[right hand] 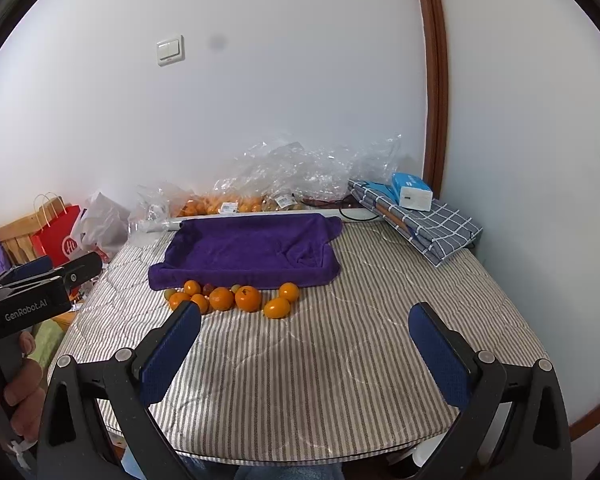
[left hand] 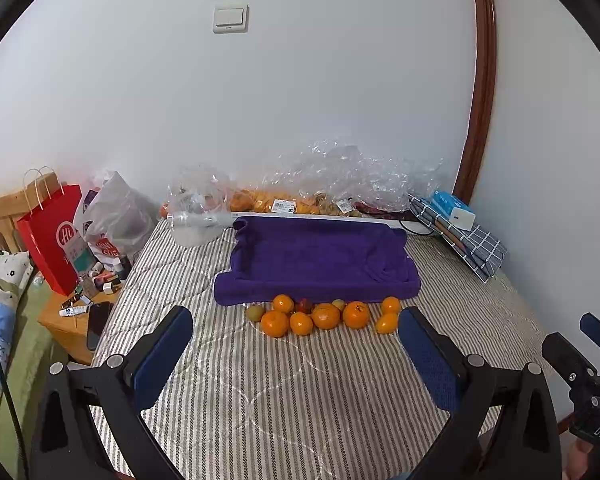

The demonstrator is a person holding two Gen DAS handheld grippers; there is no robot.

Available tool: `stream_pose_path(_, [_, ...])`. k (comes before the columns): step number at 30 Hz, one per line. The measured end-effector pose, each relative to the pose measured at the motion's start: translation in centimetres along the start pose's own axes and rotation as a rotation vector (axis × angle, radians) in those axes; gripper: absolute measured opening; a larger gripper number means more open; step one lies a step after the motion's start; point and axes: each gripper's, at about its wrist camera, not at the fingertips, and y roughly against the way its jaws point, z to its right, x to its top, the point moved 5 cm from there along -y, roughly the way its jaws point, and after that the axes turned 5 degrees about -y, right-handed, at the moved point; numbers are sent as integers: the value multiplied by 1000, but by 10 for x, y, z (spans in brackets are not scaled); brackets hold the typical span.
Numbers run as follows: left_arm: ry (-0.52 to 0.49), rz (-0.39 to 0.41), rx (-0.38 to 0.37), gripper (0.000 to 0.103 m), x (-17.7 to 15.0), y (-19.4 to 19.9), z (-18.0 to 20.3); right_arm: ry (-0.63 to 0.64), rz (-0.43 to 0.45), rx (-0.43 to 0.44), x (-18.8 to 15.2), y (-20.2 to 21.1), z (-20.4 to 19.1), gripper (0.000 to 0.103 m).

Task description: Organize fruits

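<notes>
Lying in a loose cluster on the grey-and-white striped quilted mattress [left hand: 300, 392], the small round orange mandarins [left hand: 326, 315] sit just beside the near edge of the purple towel-lined tray [left hand: 320, 256], with a few smaller greenish and reddish fruits [left hand: 305, 305] tucked among them. Each mandarin looks light, firm but soft-skinned and apt to roll, so a gentle squeeze across its widest middle seems safest; too hard a pinch could bruise it. One mandarin [right hand: 277, 307] at the right end lies a little apart and looks easiest to reach. Nearer, the left gripper [left hand: 296, 360] and the right gripper [right hand: 305, 356] both hover with blue-padded fingers [right hand: 172, 352] spread wide, holding nothing. Crinkled clear plastic bags [left hand: 340, 176] line the far wall.
</notes>
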Motion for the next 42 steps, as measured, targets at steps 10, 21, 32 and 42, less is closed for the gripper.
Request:
stream_pose_path(10, [12, -3, 7, 103, -1, -1, -3, 12, -3, 12, -1, -3, -5, 102])
stream_pose_path(21, [24, -21, 20, 103, -3, -19, -20, 33, -17, 17, 0, -21, -12, 102])
stream_pose_path(32, [21, -40, 28, 103, -3, -44, -29, 35, -26, 11, 4, -46, -16, 102])
stream_pose_path(42, [11, -33, 48, 103, -1, -50, -31, 23, -30, 55, 9, -56, -21, 102])
